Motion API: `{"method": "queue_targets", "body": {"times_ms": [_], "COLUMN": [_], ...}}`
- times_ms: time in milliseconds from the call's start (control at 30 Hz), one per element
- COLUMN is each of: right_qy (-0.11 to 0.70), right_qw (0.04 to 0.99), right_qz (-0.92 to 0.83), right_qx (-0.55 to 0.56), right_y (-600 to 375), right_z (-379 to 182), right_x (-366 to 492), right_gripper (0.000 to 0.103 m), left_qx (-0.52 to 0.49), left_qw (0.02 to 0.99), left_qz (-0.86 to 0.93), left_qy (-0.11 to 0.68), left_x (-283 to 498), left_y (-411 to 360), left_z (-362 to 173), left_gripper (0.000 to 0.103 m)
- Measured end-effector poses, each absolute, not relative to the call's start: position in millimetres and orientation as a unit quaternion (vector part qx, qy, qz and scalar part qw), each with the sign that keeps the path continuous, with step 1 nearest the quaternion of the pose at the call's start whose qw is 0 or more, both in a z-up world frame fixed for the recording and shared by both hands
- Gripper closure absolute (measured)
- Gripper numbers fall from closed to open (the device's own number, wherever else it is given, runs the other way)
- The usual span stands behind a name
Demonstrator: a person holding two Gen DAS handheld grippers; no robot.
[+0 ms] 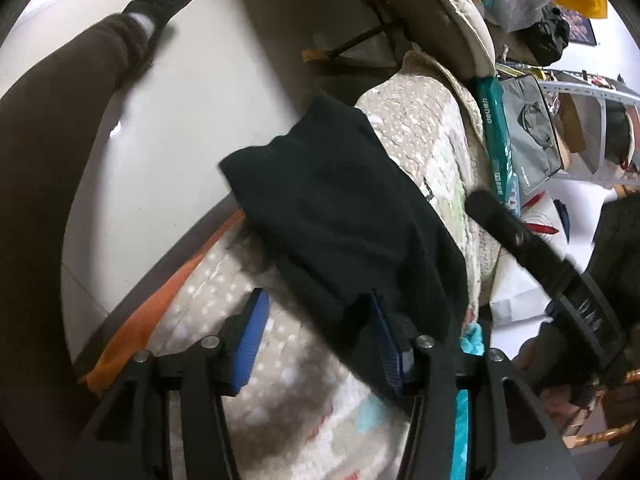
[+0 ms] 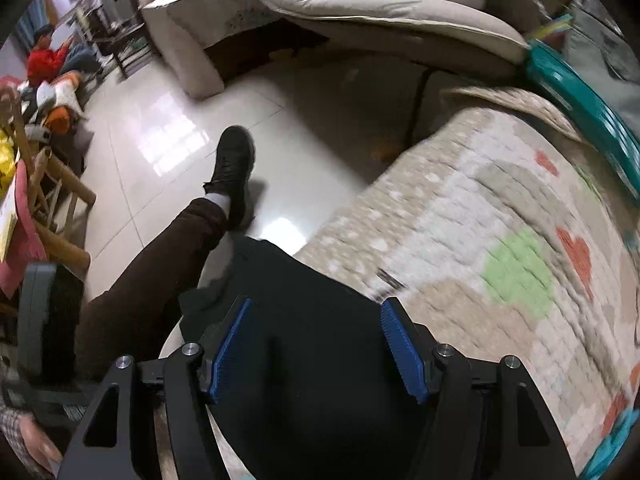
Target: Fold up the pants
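The pants (image 1: 344,216) are plain black. The quilt (image 2: 500,240) under them is beige and white with a green dot and red hearts. Both claws have blue ribbed pads (image 1: 251,340) on black frames. The floor (image 2: 168,148) is glossy white tile.

Pants (image 1: 344,216) on the quilt (image 1: 416,128) at its edge, floor (image 1: 172,128) to my left, my shoe (image 2: 234,168) beyond, cushion (image 2: 384,12) behind the quilt

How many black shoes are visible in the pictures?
1. The shoe stands on the tiled floor, beyond the black pants, on the person's foot; it shows at top left in the left view. A second may be hidden.
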State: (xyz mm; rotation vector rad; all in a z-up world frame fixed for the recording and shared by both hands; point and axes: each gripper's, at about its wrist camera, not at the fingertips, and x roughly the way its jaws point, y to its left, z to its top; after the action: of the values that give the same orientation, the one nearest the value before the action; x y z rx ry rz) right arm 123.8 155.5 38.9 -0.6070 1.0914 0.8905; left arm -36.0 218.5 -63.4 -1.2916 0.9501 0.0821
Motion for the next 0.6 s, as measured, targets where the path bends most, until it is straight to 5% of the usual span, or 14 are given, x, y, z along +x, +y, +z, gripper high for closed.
{"method": "queue_targets", "body": {"times_ms": [333, 600], "right_qy": [0.466, 0.489], "right_qw": [0.680, 0.784], "right_qz": [0.384, 0.293], "right_qx": [-0.417, -0.245], "right_y": [226, 30], "right_z": [-14, 99], "right_x": [95, 168], "right_gripper": [0.029, 0.029], "left_qx": [-0.596, -0.583], "left_qw": [0.691, 0.696], "left_qz": [0.046, 0.037], "left_qy": [0.406, 0.417], "left_x": [-21, -26], "left_y": [229, 239], "left_z": [-74, -69], "left_gripper": [0.042, 0.042]}}
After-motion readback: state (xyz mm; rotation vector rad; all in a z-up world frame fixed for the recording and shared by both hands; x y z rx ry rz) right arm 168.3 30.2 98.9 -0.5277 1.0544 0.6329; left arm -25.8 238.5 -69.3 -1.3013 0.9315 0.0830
